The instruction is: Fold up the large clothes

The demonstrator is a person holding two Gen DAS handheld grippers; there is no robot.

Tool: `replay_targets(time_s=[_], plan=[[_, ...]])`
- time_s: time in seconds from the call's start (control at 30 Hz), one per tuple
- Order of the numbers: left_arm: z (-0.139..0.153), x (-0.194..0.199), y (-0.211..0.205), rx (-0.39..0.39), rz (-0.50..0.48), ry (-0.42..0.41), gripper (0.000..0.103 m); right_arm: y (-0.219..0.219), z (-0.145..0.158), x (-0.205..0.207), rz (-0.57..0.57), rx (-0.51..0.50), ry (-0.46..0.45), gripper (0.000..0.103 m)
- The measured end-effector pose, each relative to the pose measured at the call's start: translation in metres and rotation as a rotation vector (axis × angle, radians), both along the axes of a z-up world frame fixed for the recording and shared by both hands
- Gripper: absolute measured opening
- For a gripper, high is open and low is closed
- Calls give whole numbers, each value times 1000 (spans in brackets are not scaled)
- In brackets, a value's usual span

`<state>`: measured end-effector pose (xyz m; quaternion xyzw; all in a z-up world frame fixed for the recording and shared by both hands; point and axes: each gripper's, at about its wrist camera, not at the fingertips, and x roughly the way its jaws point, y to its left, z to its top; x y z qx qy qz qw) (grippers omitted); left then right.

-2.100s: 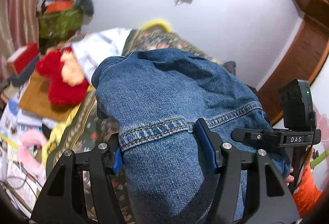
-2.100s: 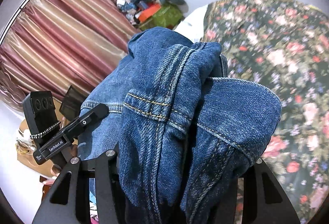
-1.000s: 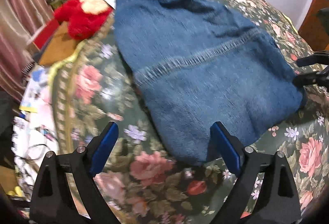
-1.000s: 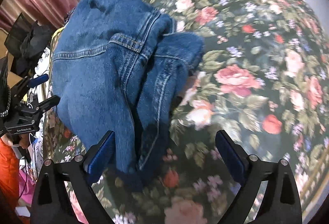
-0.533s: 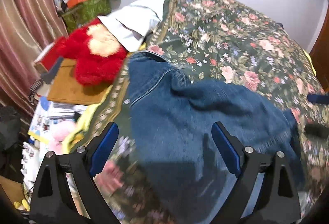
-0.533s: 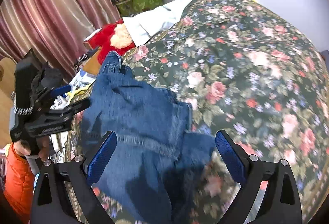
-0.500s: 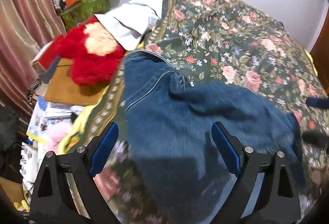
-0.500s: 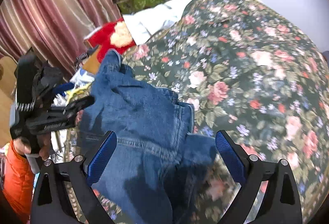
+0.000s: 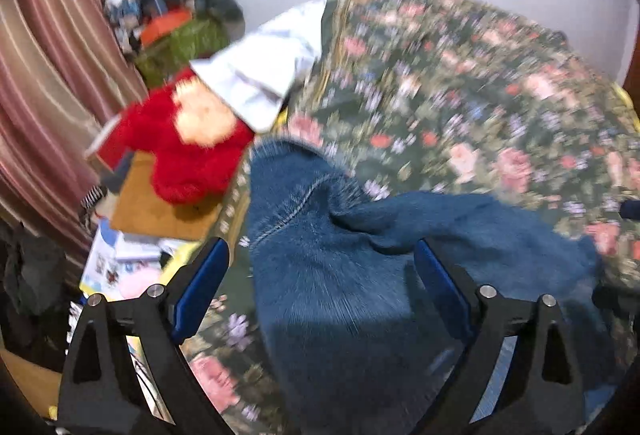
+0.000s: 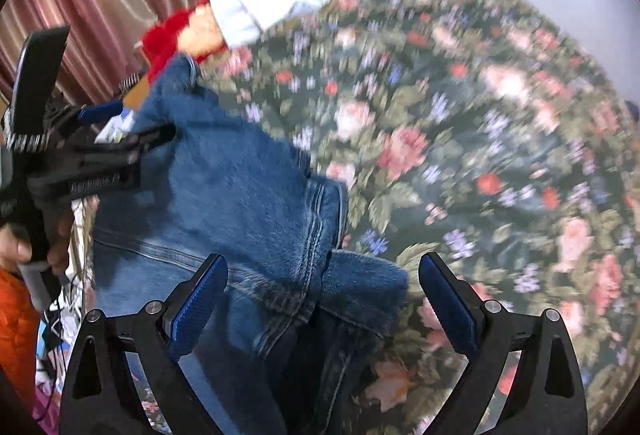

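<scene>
A blue denim garment (image 9: 360, 275) lies folded on the flowered bedspread (image 9: 460, 107), along the bed's left side. My left gripper (image 9: 320, 287) hovers open above its near end, holding nothing. In the right wrist view the same denim garment (image 10: 224, 195) shows its seams and a folded edge, and my right gripper (image 10: 322, 299) stands open over it, empty. The left gripper (image 10: 124, 127) appears there at the left, over the garment's far corner, held by a hand (image 10: 60, 247). Both views are blurred by motion.
A red plush toy (image 9: 188, 151) and a white cloth (image 9: 264, 75) lie at the bed's far left corner. Cardboard, papers and clutter (image 9: 132, 235) fill the floor beside the striped curtain (image 9: 44, 75). An orange sleeve (image 10: 16, 335) shows at the left. The bedspread's right half (image 10: 500, 135) carries nothing.
Both grippers let go of the denim, which now lies on the bed. They opened wide, pulled back and tilted up; the views keep shifting with motion blur.
</scene>
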<state>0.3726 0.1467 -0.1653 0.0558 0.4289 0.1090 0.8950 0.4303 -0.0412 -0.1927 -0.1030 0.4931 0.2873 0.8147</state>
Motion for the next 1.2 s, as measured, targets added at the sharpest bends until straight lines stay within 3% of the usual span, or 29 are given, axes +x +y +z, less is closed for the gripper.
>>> replay_targets(time_s=[0.17, 0.33, 0.43, 0.57, 0.83, 0.97, 1.2], plan=[[83, -65, -14, -48, -38, -181, 95, -20, 75, -44, -5, 109, -137, 96], [160, -145, -26, -94, -54, -405, 95, -46, 162, -111, -17, 241, -346, 96], [191, -194, -35, -98, -54, -519, 95, -63, 204, -155, -19, 318, -456, 96], [211, -248, -50, -116, -59, -613, 95, -80, 241, -212, -27, 407, -576, 96], [206, -319, -83, -97, -68, -696, 95, -93, 251, -291, -65, 448, -673, 96], [201, -327, -89, -92, -62, -691, 98, -99, 244, -305, -122, 437, -683, 103], [196, -324, -94, -83, -48, -677, 101, -105, 233, -309, -183, 409, -657, 103]])
